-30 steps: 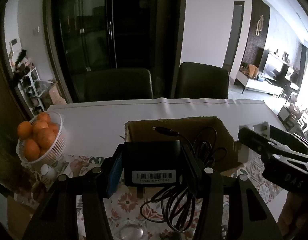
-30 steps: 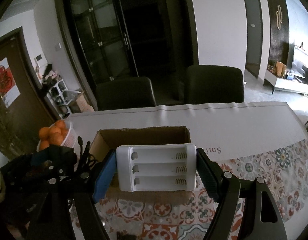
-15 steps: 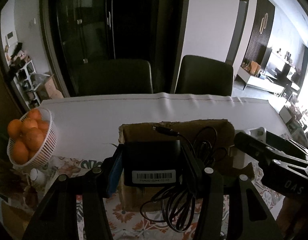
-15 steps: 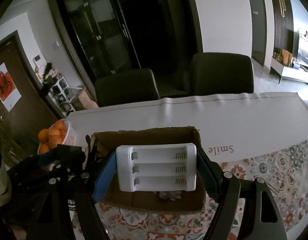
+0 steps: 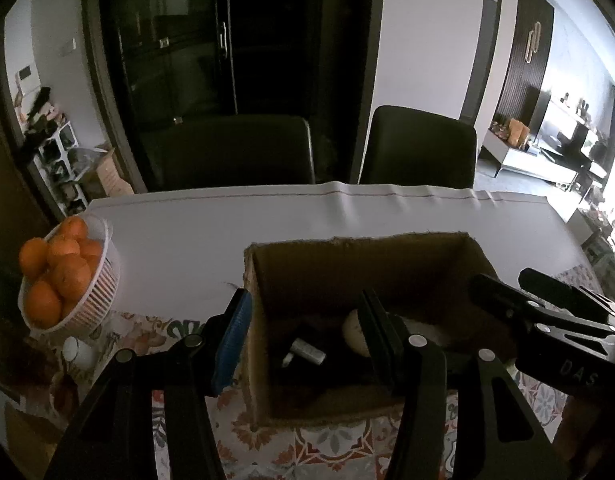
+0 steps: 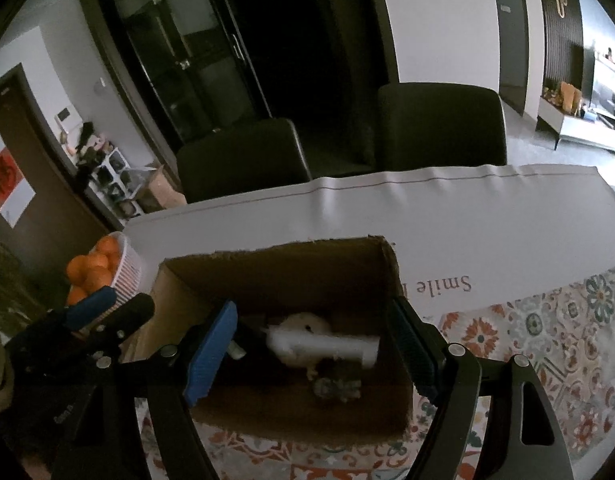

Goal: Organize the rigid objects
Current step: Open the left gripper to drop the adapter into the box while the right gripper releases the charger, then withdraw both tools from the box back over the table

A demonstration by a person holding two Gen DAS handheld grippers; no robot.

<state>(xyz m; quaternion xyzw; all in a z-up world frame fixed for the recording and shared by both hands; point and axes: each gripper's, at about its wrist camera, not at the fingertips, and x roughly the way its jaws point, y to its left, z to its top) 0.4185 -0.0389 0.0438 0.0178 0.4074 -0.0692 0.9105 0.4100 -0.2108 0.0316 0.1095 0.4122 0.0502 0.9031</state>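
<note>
Angling both tools down over cardboard box, we held left tool and right tool apart, empty.

**Table surface and items resting on it**

The table carries a plain white sheet across its far part, printed with the word "Smile". A patterned floral cloth covers the near part. An open cardboard box stands across the boundary of sheet and cloth. A white basket of oranges stands at the left edge, well apart from the box.
</note>
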